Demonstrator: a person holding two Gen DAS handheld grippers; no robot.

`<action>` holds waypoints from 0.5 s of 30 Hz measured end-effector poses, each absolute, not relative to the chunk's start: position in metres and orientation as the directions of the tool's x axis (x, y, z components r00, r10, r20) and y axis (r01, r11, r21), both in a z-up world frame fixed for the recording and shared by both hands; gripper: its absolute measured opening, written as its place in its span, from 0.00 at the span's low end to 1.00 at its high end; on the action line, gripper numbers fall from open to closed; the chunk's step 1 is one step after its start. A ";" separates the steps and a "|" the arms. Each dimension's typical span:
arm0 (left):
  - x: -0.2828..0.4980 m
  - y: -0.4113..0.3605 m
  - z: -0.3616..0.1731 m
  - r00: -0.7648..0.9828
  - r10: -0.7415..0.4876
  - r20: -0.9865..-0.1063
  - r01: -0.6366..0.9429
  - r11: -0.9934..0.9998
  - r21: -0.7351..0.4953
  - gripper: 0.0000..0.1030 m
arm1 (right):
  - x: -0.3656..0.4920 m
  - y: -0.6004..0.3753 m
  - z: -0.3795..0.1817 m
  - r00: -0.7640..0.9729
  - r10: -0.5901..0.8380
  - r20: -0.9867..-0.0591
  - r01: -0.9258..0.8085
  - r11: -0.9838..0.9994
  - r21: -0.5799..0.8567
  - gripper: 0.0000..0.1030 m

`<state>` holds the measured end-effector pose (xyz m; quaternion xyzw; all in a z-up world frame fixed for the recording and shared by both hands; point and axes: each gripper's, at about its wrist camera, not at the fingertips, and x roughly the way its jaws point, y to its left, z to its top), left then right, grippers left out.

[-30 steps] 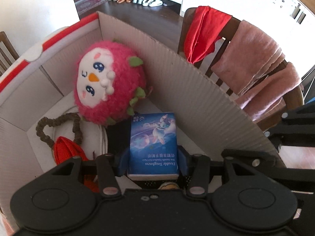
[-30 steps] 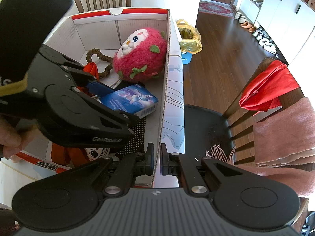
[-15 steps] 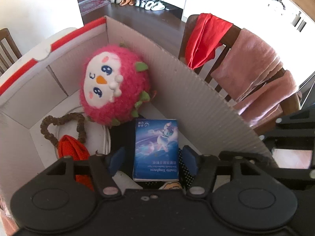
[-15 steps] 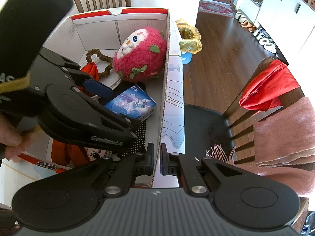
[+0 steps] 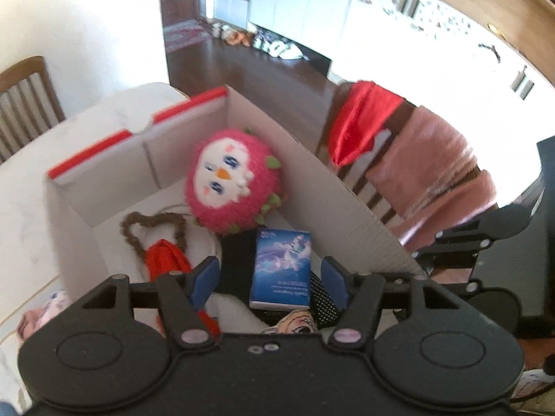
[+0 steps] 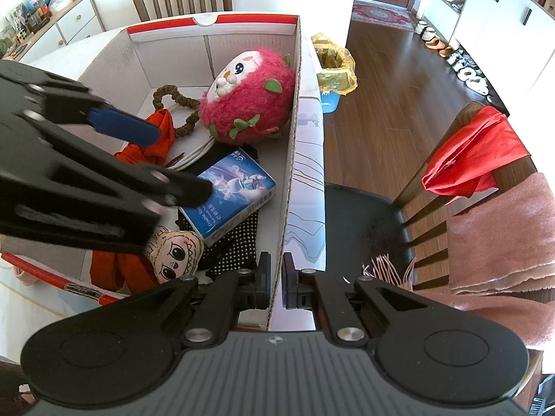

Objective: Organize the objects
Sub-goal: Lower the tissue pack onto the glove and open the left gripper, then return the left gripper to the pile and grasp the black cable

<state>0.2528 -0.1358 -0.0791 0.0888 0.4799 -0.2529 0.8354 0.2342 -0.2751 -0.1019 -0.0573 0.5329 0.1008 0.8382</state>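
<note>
Now the blue tissue pack [image 5: 280, 267] is lying flat inside the cardboard box [image 5: 350, 204], on a black dotted cloth [image 6: 233, 242] close to the box's right-hand wall, and the left gripper [image 5: 270, 279] is hanging above it with its jaws spread and nothing between the blue pads [image 5: 204, 274]. In the left wrist view the pack is sitting between and below the two fingertips, apart from both, its long axis running away from the camera along the line the gripper points, toward the pink plush toy [image 5: 232, 183] at its far end. A red cloth [image 5: 166, 260] and a brown braided loop [image 5: 152, 225] are lying to the left of the pack, and a small doll face [image 6: 175, 253] is peeking out at its near end. The right gripper [image 6: 274, 280] is sitting closed on the box's near right wall, the cardboard edge pinched between its jaws, so it appears to be steadying the box. Judging from this, the pack looks set down in its place; the left hand is the free one, and the nearer, for whatever item comes next.
</note>
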 end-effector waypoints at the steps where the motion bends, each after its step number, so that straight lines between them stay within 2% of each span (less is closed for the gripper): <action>1: 0.251 -0.131 -0.074 0.428 -0.334 -0.840 0.494 0.865 -0.093 0.61 | 0.234 -0.275 -0.102 0.411 0.108 -0.905 -0.230 0.973 0.012 0.05; 7: 0.241 -0.101 -0.050 0.497 -0.331 -0.802 0.422 0.900 -0.110 0.61 | 0.234 -0.275 -0.102 0.410 0.109 -0.906 -0.231 0.973 0.012 0.05; 15: 0.226 -0.048 -0.043 0.554 -0.246 -0.795 0.291 0.952 -0.092 0.64 | 0.234 -0.274 -0.101 0.405 0.105 -0.908 -0.235 0.972 0.008 0.05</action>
